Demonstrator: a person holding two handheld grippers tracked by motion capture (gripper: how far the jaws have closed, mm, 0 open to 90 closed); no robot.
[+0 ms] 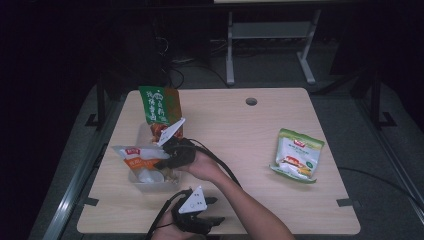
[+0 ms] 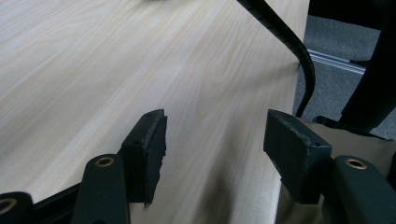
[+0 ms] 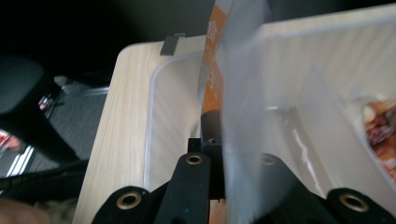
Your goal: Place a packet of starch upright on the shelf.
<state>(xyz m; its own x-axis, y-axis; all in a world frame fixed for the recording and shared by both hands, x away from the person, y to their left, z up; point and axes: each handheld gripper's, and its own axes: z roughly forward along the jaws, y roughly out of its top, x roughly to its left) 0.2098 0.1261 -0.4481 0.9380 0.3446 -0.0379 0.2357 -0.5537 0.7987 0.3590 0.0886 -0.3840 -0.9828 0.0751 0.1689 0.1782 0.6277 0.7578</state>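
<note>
Packing snack packets into the clear plastic bin (image 1: 150, 181) on the tabletop (image 1: 230, 130) — roughly mid-way, by the look of it. Green-and-orange packet (image 1: 159, 106) already standing upright at the bin's far end. Right hand-held gripper (image 1: 167, 162) pressed together on the white-and-orange packet (image 1: 131, 152), pinching its silvery edge (image 3: 243, 116) over the bin, partly inside and not yet let go. Left hand-held gripper (image 2: 215, 154) spread, holding nothing, low over bare wood near the front edge. Still left — the green-and-white packet (image 1: 297, 155), lying well apart at the right.
</note>
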